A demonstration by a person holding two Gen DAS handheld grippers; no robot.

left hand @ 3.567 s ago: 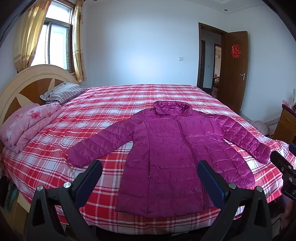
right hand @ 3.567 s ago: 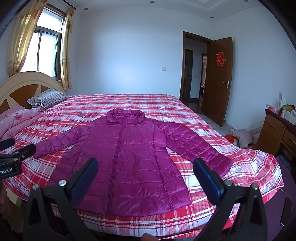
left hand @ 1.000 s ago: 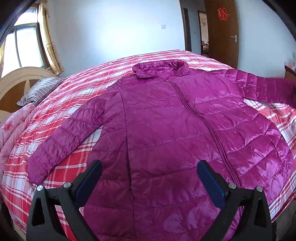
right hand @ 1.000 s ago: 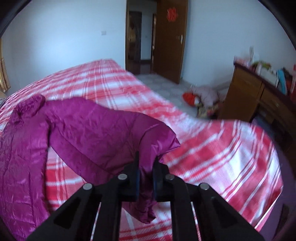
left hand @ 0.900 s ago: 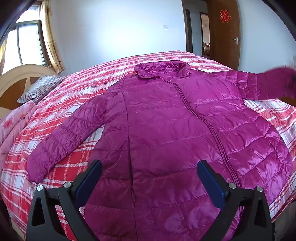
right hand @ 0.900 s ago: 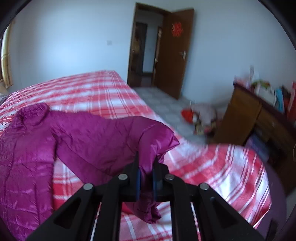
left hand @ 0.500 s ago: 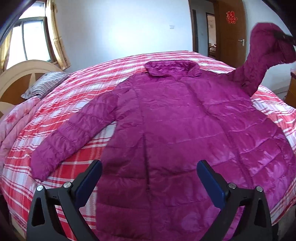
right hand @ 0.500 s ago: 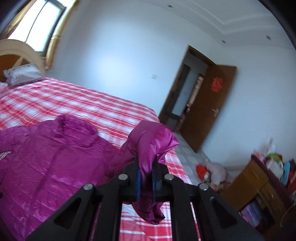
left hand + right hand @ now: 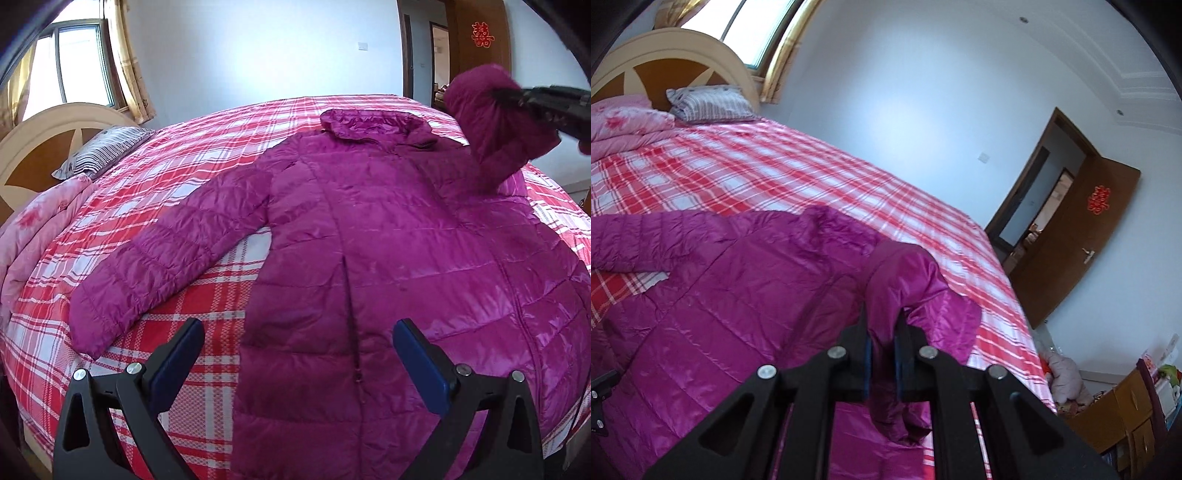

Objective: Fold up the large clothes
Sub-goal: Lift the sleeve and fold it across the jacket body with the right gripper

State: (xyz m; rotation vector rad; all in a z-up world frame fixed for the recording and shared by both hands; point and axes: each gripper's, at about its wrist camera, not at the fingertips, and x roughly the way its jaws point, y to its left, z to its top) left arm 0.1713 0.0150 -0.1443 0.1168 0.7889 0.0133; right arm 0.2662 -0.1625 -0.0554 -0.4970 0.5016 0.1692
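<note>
A magenta quilted jacket (image 9: 388,240) lies face up on the red plaid bed (image 9: 192,173), collar far, hem near. Its left sleeve (image 9: 166,266) lies stretched out to the left on the bed. My right gripper (image 9: 882,350) is shut on the cuff of the right sleeve (image 9: 901,284) and holds it raised over the jacket's body (image 9: 720,295). The raised sleeve (image 9: 491,125) and the right gripper (image 9: 517,98) also show at the upper right of the left wrist view. My left gripper (image 9: 299,343) is open and empty, above the jacket's lower left part.
A striped pillow (image 9: 99,151) and a folded pink quilt (image 9: 33,229) lie at the headboard end on the left. A window with curtains (image 9: 81,70) is behind. A brown door (image 9: 1082,243) and a wooden dresser (image 9: 1130,410) stand to the right of the bed.
My right gripper has taken the right sleeve's cuff, lifted it off the bed and swung it left over the jacket's body. My left gripper came closer and stayed open.
</note>
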